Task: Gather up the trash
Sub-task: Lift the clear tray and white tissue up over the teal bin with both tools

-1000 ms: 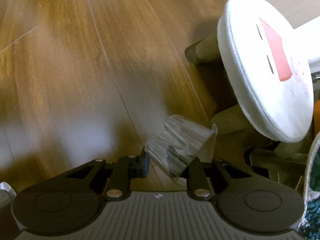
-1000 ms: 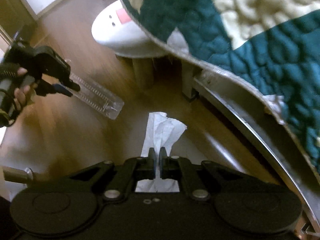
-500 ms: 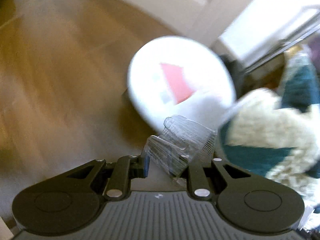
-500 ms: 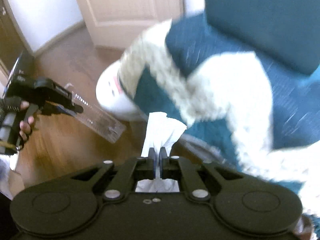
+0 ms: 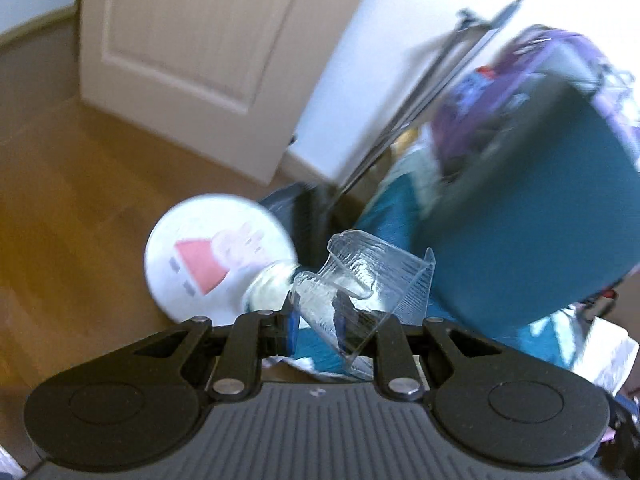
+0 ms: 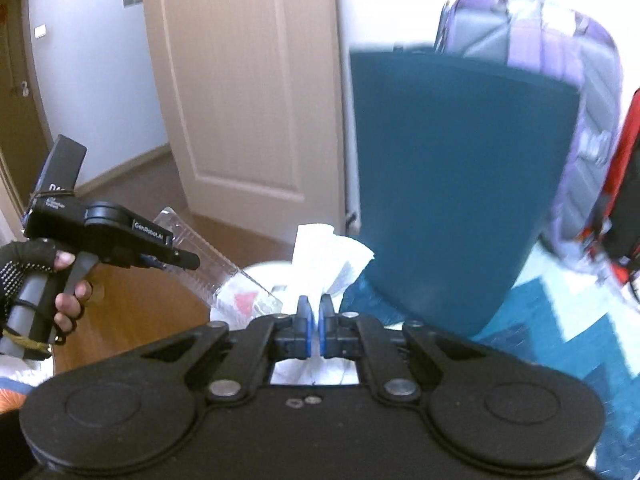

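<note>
My left gripper [image 5: 338,322] is shut on a clear ridged plastic tray [image 5: 360,280], which sticks forward and up between the fingers. The same gripper [image 6: 182,258] and tray [image 6: 216,276] show at the left of the right wrist view, held in a gloved hand. My right gripper [image 6: 314,320] is shut on a crumpled white tissue [image 6: 326,256] that stands up above the blue pads. Both are held in the air above the floor.
A round white stool with a red house picture [image 5: 216,256] stands on the wooden floor [image 5: 60,220]. A teal chair back [image 6: 452,184] is close ahead. A purple suitcase [image 6: 560,64] is behind it. A beige door [image 6: 248,88] is at the back.
Both grippers have risen and tilted up from the floor and under the blanket edge toward the door, chair and suitcase. Each still holds its item.
</note>
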Action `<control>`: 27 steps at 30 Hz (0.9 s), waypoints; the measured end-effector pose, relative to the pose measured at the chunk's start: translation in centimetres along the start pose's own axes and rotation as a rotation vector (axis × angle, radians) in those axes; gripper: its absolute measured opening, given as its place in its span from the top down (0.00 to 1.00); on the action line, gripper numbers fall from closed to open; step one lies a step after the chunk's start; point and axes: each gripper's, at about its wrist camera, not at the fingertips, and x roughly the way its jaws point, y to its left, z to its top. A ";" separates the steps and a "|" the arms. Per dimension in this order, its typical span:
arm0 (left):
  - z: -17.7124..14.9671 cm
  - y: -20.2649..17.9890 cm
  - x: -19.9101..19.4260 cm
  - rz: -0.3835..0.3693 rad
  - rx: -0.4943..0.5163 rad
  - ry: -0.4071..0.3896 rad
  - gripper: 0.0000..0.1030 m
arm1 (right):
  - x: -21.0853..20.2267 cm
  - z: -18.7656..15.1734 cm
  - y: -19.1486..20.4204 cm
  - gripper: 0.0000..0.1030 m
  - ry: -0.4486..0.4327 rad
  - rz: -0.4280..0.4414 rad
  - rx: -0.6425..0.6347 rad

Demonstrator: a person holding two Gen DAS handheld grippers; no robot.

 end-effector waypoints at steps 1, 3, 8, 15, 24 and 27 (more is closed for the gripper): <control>0.3 -0.9 -1.0 -0.009 0.017 -0.014 0.83 | -1.1 0.6 -0.1 0.96 -0.019 -0.010 -0.007; 1.0 -2.8 -2.9 -0.027 0.050 -0.047 0.82 | -2.8 1.9 -0.3 0.96 -0.053 -0.032 -0.018; 2.4 -6.7 -7.9 -0.073 0.133 -0.124 0.82 | -6.5 5.2 -1.0 0.96 -0.145 -0.081 -0.039; 5.8 -13.0 -14.1 -0.138 0.207 -0.244 0.82 | -10.9 9.3 -2.2 0.96 -0.241 -0.133 -0.036; 10.4 -21.7 -17.8 -0.179 0.288 -0.369 0.82 | -12.2 14.3 -4.5 0.96 -0.282 -0.212 -0.047; 11.3 -24.2 -17.0 -0.162 0.324 -0.390 0.82 | -11.5 15.4 -6.0 0.96 -0.286 -0.241 -0.030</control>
